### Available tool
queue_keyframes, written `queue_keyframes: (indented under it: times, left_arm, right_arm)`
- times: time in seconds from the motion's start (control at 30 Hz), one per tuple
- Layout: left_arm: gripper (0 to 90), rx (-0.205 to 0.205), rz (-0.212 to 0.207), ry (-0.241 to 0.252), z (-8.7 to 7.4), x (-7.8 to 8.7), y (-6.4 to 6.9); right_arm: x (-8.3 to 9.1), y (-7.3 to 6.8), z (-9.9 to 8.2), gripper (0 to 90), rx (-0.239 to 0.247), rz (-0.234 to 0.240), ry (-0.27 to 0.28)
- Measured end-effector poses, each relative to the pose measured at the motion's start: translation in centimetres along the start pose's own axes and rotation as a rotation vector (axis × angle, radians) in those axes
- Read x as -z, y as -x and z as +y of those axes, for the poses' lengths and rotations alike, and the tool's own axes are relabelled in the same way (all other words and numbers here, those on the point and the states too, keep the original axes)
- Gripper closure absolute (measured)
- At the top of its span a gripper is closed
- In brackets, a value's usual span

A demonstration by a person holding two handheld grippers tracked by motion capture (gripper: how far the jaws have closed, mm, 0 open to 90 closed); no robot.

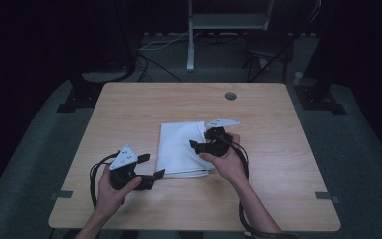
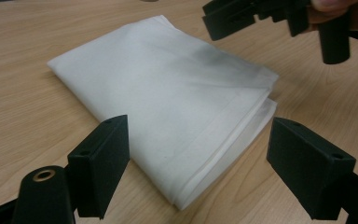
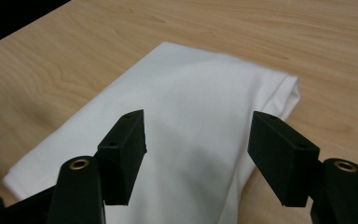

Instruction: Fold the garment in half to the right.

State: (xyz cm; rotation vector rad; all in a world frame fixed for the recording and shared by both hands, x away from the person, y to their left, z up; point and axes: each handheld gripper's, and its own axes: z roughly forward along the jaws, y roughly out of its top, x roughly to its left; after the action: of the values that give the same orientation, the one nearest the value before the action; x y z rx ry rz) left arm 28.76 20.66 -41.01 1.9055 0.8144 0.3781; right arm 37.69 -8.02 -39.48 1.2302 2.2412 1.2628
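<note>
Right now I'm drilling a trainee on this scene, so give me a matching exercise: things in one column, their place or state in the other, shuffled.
Things:
1. folded white cloth
2. left gripper
3. right gripper
4. round hole in the table

Places or states:
A. jaws open above the cloth's right part
B. near the far table edge
C. lying flat mid-table
D. jaws open at the cloth's near left corner

Pairs: 1-C, 2-D, 3-A, 4-B
</note>
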Motion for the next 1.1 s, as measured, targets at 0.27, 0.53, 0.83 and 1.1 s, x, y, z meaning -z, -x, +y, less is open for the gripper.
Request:
queue_keyframes:
  times: [0.27,0.53,0.83,1.1]
  left_arm:
    - [21.3,0.006,0.014,0.009,-0.2,1.0,-0.5]
    - [21.3,0.01,0.019,0.01,-0.4,1.2,-0.7]
    - [21.2,0.016,0.024,0.01,-0.7,1.4,-0.8]
    - [21.3,0.019,0.029,0.009,-0.8,1.5,-0.9]
  right_arm:
    - [-2.2,0.9,1.4,35.2,-0.015,-0.011,-0.012]
    - [-3.8,1.5,1.6,34.2,-0.038,-0.003,-0.042]
    - [-5.2,1.9,1.0,34.0,-0.068,0.0,-0.098]
    - [-6.2,2.1,0.6,34.0,-0.08,-0.007,-0.139]
